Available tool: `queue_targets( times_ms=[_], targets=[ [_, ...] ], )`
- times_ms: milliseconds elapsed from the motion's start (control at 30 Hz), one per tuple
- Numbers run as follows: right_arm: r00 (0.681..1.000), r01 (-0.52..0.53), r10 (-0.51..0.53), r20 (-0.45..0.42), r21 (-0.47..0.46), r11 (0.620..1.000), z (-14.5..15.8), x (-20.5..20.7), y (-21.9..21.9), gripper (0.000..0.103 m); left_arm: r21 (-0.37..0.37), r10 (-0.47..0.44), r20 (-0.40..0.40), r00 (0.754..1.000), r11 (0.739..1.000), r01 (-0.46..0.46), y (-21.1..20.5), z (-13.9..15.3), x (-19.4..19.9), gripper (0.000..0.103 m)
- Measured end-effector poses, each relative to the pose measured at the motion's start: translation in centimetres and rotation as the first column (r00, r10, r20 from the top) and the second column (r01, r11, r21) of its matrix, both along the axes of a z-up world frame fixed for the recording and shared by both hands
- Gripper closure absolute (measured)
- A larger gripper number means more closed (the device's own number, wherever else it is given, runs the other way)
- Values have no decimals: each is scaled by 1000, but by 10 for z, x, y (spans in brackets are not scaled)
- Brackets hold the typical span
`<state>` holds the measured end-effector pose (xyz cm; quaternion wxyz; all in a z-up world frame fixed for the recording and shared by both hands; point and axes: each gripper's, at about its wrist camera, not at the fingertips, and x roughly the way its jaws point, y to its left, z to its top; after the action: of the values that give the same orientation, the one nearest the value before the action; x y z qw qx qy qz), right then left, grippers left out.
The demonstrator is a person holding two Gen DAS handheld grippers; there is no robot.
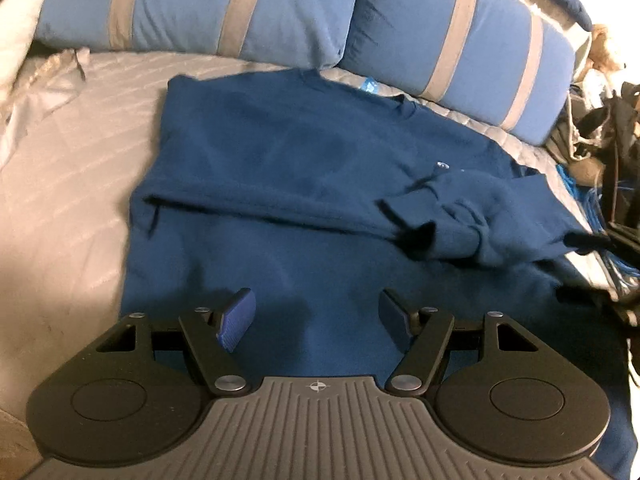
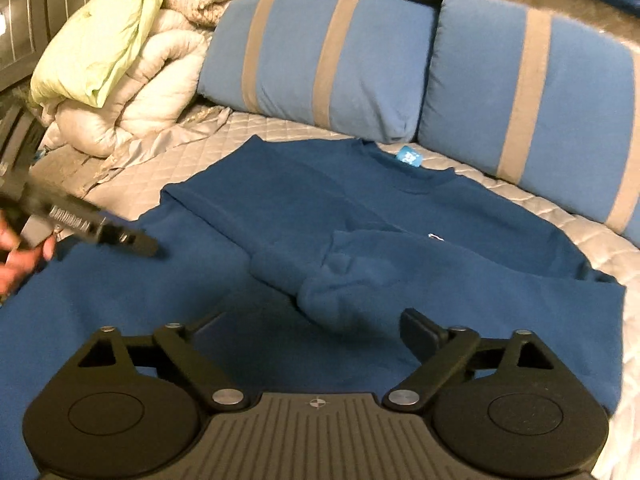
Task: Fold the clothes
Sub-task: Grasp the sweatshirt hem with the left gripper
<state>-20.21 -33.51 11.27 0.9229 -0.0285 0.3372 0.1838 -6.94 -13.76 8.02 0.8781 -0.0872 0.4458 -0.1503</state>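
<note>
A dark blue sweatshirt (image 1: 280,152) lies flat on the bed, collar toward the pillows, both sleeves folded across its chest. It also shows in the right wrist view (image 2: 460,280), with a light blue neck label (image 2: 409,157). My left gripper (image 1: 316,316) is open and empty, low over the sweatshirt's lower part. My right gripper (image 2: 316,332) is open and empty over the hem, near the folded sleeve cuffs (image 2: 320,280). The left gripper (image 2: 92,228) also shows blurred at the left of the right wrist view, held by a hand.
Two blue pillows with grey stripes (image 1: 200,4) (image 2: 332,60) lie behind the sweatshirt on a grey quilted mattress (image 1: 72,184). A bundled cream duvet (image 2: 120,80) sits back left. Cables and dark clutter (image 1: 608,160) lie beyond the bed's right edge.
</note>
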Motion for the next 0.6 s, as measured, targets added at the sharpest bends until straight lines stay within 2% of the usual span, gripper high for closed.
queue_targets(
  times_ms=[33, 100, 133, 233, 333, 400, 500, 533, 600],
  targets=[
    [1000, 5, -5, 7, 3, 1000, -1, -4, -1, 8, -17, -5, -6, 1000, 1000, 5, -3, 4, 4, 35],
    [1000, 15, -15, 21, 10, 1000, -3, -12, -3, 7, -146, -10, -53, 999, 989, 2, -3, 6, 19, 35],
    [1000, 21, -21, 20, 19, 1000, -6, -13, -3, 7, -217, -8, -81, 997, 976, -10, -3, 5, 28, 35],
    [999, 36, -37, 12, 42, 998, -14, -14, -4, 7, -381, -5, -160, 987, 923, -57, -5, -4, 57, 35],
    [999, 47, -47, 8, 60, 997, -16, -10, -5, 7, -480, 9, -243, 970, 868, -128, -7, -24, 80, 36],
    [999, 53, -54, 3, 79, 995, -19, -10, -7, 7, -529, 20, -301, 953, 828, -184, -7, -41, 92, 36],
    [998, 61, -61, -8, 114, 992, -21, -10, -12, 7, -543, 40, -355, 934, 804, -241, -11, -65, 101, 38],
    [998, 63, -62, -10, 127, 990, -21, -10, -14, 7, -551, 40, -371, 928, 795, -255, -11, -71, 102, 44],
    [998, 68, -66, -17, 150, 986, -22, -10, -17, 7, -558, 39, -391, 919, 785, -271, -14, -81, 103, 49]
  ],
)
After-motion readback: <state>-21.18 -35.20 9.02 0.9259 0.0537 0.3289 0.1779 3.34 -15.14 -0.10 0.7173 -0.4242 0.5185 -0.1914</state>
